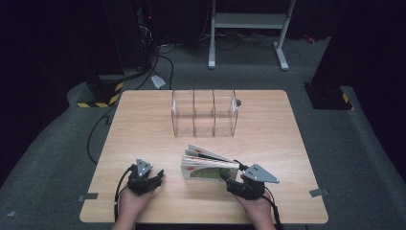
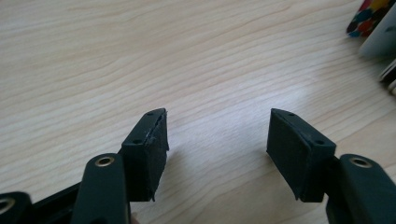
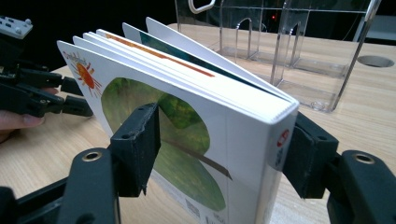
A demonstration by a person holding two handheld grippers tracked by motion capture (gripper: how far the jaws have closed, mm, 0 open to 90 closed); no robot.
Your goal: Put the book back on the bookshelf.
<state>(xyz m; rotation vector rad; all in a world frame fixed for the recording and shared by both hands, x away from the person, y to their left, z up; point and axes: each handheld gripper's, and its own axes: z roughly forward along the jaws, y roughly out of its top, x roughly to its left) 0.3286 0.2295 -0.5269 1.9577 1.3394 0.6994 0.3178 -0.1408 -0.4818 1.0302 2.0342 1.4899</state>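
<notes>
**Near the front edge of the table: a picture book held up**

Near the table's (image 1: 143,120) front edge, the right gripper (image 1: 238,180) holds a board book (image 1: 207,166) by its spine end, pages fanned out. The left gripper (image 1: 152,178) sits just left of the book, wide open with nothing in it. A clear plastic rack (image 1: 204,114) stands by the back edge.

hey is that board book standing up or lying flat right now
Standing up. The board book rests on its bottom edge on the table, spine between the right gripper jaws, its pages fanned apart at the top.
</notes>
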